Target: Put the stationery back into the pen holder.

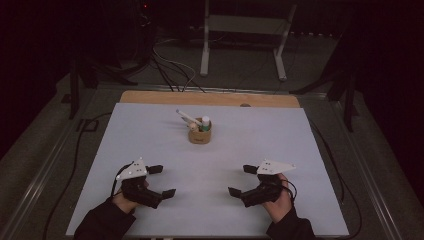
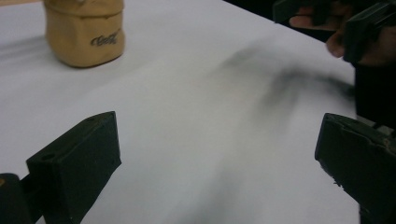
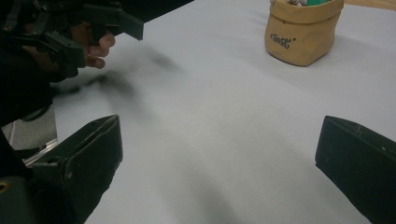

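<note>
Jaws wide open on both the left gripper [image 1: 162, 181] and right gripper [image 1: 241, 180], nothing held. That tan pouch [image 1: 199, 135] far off looks soft, so a clumsy grab could tip it and spill the pens [image 1: 186, 117].

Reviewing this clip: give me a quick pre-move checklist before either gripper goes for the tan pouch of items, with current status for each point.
1. Left gripper open and holding nothing: ok, jaws stand wide apart in the left gripper view.
2. Right gripper open and holding nothing: ok, jaws wide apart.
3. Tan fabric pouch upright: ok, it stands on the white table cover, away from both grippers.
4. Path from grippers to pouch free: ok, bare cover lies between them.
5. Contents reachable: ok, a white pen-like stick and a green-and-white tube poke above the rim.
6. What else is inside the pouch: cannot tell, too small.
</note>
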The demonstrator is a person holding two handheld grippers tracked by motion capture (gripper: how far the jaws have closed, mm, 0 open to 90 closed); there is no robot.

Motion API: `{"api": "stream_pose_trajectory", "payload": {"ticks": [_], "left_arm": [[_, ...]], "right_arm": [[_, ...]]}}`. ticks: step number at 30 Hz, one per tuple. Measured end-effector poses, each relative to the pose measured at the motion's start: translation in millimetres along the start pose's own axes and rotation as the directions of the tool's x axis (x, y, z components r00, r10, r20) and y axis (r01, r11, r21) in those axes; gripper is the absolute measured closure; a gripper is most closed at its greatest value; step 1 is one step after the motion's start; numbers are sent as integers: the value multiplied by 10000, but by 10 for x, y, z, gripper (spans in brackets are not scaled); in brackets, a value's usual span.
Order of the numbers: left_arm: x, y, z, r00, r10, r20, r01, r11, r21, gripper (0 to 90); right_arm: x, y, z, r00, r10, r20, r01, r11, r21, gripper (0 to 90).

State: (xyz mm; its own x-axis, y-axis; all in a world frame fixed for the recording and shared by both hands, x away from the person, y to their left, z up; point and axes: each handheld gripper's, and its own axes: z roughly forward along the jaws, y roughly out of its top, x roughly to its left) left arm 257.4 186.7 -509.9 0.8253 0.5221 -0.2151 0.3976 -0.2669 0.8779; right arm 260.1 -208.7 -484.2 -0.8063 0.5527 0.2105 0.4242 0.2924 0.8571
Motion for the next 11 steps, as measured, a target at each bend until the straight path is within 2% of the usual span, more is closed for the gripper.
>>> {"api": "stream_pose_trajectory", "payload": {"ticks": [3,8,11], "left_arm": [[-3,-37,-7,10000,-29,-54,29,10000,75,8],[-9,-35,-19,10000,20,-19,-20,10000,-61,8],[-17,-46,-2,9999,123,-3,-123,9999,83,8]], "right_arm": [[-1,0,1,10000,-20,8,20,10000,-16,7],[-3,-4,13,10000,-60,27,60,10000,10,7],[-4,-8,15,10000,-81,24,81,10000,22,7]]}}
